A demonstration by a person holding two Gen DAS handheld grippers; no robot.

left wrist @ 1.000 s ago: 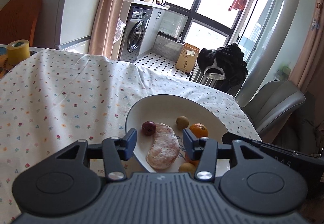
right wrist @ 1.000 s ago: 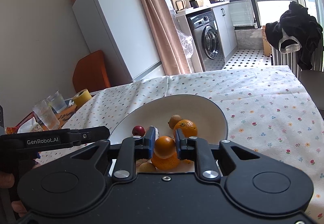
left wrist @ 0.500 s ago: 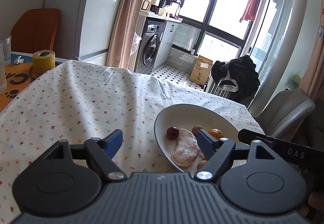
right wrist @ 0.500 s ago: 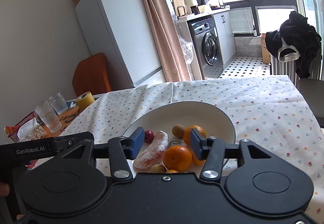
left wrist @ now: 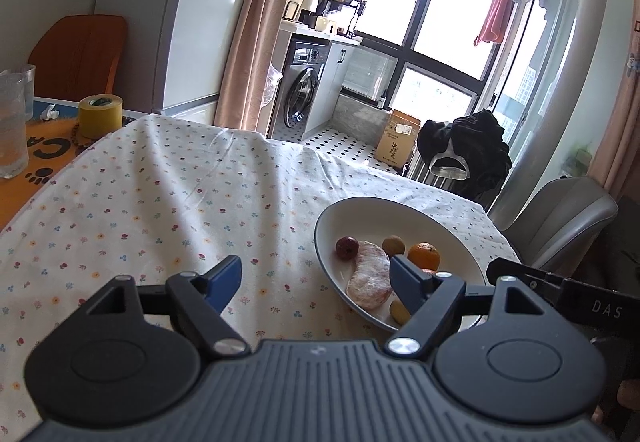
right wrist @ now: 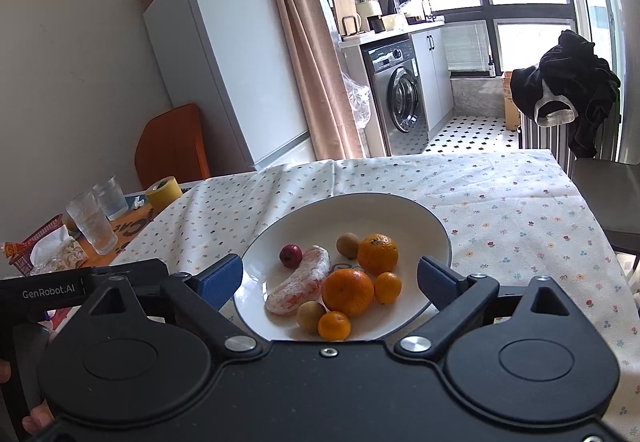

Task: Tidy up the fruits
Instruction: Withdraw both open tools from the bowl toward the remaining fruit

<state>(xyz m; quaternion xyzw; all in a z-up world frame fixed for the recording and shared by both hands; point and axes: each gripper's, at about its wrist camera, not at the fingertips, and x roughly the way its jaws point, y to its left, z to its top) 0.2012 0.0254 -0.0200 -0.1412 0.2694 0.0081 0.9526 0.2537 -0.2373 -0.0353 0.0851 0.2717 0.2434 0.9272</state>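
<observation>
Both tools were matte black plastic with round discs, silver screws and blue-padded fingers. The left gripper (left wrist: 316,280) had a ribbed grey top; the right gripper (right wrist: 330,276) was smooth. White lettering read "GenRobot.AI" and "DAS".

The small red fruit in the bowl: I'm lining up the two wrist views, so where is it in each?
Left wrist: small red fruit at the bowl's left edge.
Right wrist: small red fruit left of centre.
Shared landmark: the wrapped pink piece beside it.
</observation>
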